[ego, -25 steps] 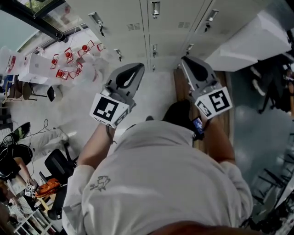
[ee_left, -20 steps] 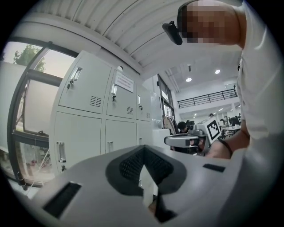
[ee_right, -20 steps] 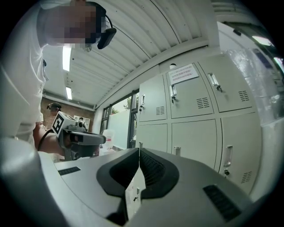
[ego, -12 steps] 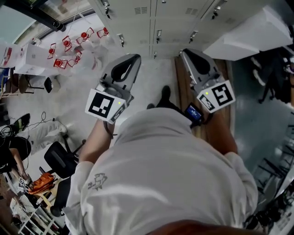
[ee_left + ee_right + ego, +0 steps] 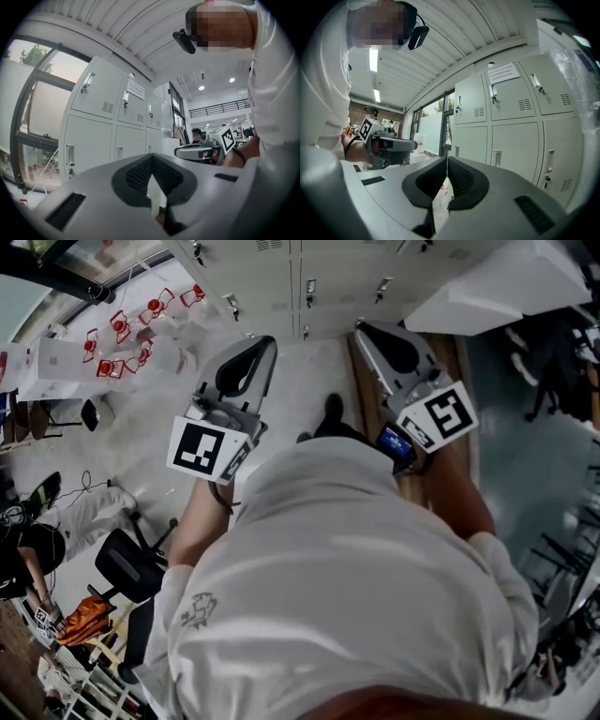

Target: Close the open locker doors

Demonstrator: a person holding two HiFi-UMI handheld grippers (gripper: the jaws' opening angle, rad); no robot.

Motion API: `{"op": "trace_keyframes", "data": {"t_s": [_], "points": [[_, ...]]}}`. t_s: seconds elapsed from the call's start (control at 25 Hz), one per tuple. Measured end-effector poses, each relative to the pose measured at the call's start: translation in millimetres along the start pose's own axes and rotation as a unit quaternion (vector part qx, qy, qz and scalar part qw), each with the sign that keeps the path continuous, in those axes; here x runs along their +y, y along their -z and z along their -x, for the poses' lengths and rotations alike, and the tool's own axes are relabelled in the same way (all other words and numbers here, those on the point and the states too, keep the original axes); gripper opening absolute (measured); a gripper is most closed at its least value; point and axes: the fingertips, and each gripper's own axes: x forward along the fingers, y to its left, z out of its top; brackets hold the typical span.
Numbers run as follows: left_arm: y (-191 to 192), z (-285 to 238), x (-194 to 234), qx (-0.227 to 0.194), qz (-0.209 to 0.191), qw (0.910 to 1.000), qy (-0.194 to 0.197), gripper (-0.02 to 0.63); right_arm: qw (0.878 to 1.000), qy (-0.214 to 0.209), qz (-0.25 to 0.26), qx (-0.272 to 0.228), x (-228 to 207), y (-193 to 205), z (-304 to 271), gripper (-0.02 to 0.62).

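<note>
The left gripper (image 5: 263, 342) and right gripper (image 5: 363, 330) are held shut, empty, short of the lockers (image 5: 506, 126), whose doors are cut off in the head view

The left gripper (image 5: 263, 342) and right gripper (image 5: 364, 330) are held level toward 12 o'clock, jaws pressed together, empty.

1. Head view: dim, grey, flat light, few shadows.
2. Gripper views: brighter, daylight from the window (image 5: 44, 112), glow from ceiling lights (image 5: 373, 58).
3. Edges bend strongly inside black round borders.
</note>
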Motion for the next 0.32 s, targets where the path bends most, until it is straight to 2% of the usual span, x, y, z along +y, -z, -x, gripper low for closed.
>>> {"op": "trace_keyframes", "data": {"t_s": [0.32], "points": [[5.1,-15.7,-6.1,0.009,0.007,0.9999,0.006,0.0,1.0,-0.002,-0.018,-0.004,-14.4,0.1,-2.9,0.005]]}}
